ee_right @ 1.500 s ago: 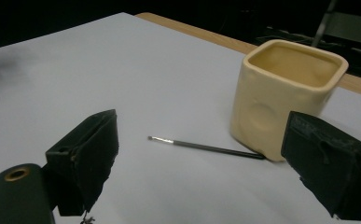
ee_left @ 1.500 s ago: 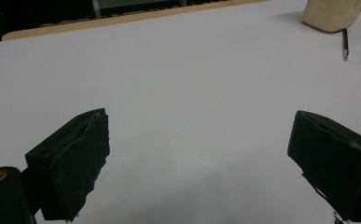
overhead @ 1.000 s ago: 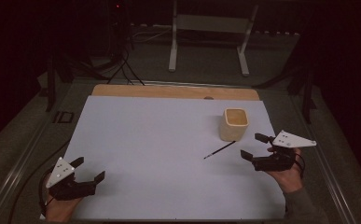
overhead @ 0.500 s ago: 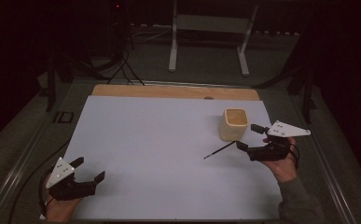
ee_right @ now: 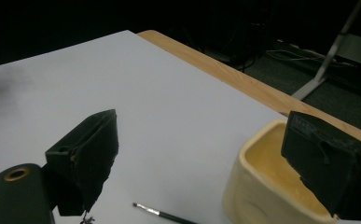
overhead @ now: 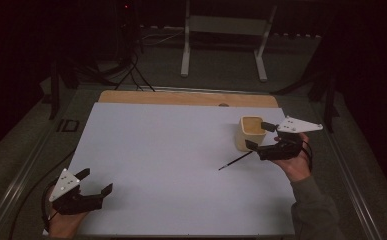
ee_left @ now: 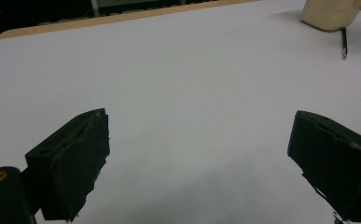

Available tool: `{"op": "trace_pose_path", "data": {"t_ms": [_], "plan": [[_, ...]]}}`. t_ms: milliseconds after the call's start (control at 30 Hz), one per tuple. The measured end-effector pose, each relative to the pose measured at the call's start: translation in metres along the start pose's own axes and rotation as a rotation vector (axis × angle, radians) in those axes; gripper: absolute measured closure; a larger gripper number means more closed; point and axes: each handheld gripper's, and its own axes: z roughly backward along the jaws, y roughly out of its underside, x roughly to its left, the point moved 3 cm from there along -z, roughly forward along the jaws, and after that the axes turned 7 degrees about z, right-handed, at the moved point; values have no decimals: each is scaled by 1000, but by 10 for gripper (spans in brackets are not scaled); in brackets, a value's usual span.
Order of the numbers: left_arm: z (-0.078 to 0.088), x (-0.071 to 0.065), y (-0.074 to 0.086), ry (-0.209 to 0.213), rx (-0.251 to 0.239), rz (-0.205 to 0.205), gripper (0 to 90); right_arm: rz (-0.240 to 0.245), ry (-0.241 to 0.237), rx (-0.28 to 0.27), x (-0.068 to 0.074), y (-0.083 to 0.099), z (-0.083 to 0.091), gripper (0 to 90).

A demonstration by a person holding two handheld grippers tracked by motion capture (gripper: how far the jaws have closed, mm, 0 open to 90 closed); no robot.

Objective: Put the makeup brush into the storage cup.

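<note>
A cream square cup (overhead: pixel 249 135) stands upright at the right of the white sheet (overhead: pixel 171 150), and a thin dark paintbrush (overhead: pixel 236 161) lies flat just in front of it. My right gripper (overhead: pixel 259 135) hovers open at the cup's right side, one jaw over its rim, the other near the brush's far end. In the right gripper view the right gripper (ee_right: pixel 206 158) holds nothing; the cup (ee_right: pixel 262 186) sits low right and the brush tip (ee_right: pixel 164 214) lies below. My left gripper (overhead: pixel 96 180) rests open at the front left. The left gripper (ee_left: pixel 201 154) faces bare sheet, with cup (ee_left: pixel 329 14) and brush (ee_left: pixel 344 44) far off.
The white sheet covers a wooden table whose bare strip (overhead: pixel 181 97) shows along the far edge. Behind the table stand a metal frame (overhead: pixel 221 40) and loose cables (overhead: pixel 131 70) on a dark floor. A metal rail (overhead: pixel 351 175) runs along the right side.
My right gripper has moved forward and to the left, up to the cup, with one jaw now over its rim. The left gripper, cup and brush have stayed in place.
</note>
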Motion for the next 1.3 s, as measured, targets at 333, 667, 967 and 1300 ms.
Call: {"op": "trace_pose_path", "data": {"t_ms": [333, 667, 967, 1300], "plan": [[0, 0, 0, 1, 1, -1, 67, 41, -33, 73, 1, -11, -17, 109], [0, 0, 0, 2, 3, -2, 67, 81, -53, 183, -1, -12, -20, 109], [0, 0, 0, 4, 3, -1, 67, 137, -74, 286, -2, -12, -22, 109], [-1, 0, 0, 5, 3, 0, 68, 258, -131, 488, -2, -12, -28, 109]]}}
